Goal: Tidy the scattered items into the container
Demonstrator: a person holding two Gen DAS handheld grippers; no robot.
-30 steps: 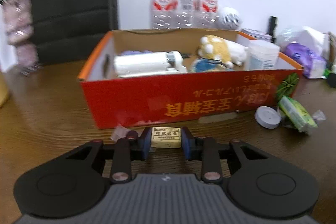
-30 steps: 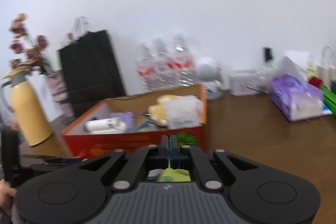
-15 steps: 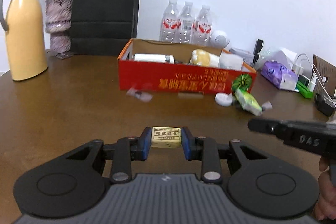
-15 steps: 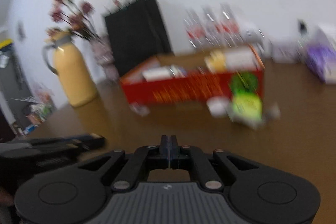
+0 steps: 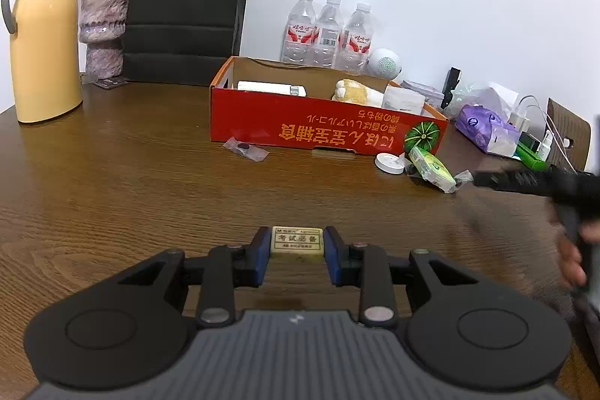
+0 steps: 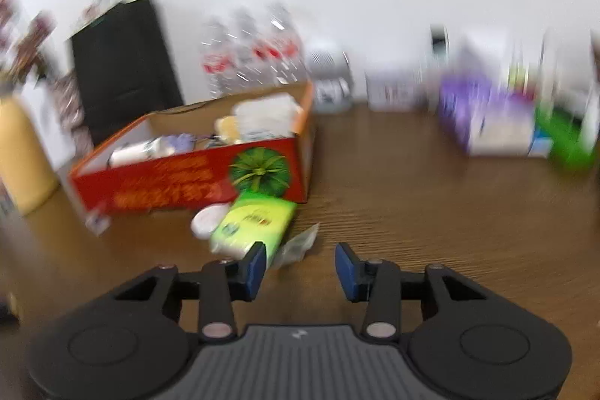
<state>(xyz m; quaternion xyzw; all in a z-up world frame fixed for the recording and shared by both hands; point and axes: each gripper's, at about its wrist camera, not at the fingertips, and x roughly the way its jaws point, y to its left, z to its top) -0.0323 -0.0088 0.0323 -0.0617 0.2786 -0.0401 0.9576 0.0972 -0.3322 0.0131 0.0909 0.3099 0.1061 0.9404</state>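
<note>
My left gripper (image 5: 297,246) is shut on a cream eraser (image 5: 297,239), held above the wooden table well short of the red cardboard box (image 5: 326,130). That box holds a white bottle, a plush toy and a white tub. My right gripper (image 6: 300,265) has its jaws opening, with nothing between them. It hovers just behind a green wrapped packet (image 6: 255,223) lying by the red box (image 6: 195,179); its left finger overlaps the packet's corner. A white cap (image 6: 208,220) lies beside the packet. The left wrist view shows the packet (image 5: 431,169), the cap (image 5: 390,162) and the right gripper's blurred black body at the right edge.
A small clear bag (image 5: 245,149) lies in front of the box. A yellow jug (image 5: 41,36), a vase, a black paper bag (image 5: 187,10) and water bottles (image 5: 328,32) stand at the back. A purple tissue pack (image 5: 483,130) and cables crowd the right.
My left gripper pulled back from the box with the eraser still in it. The right gripper swung toward the green packet and its jaws went from shut to apart.
</note>
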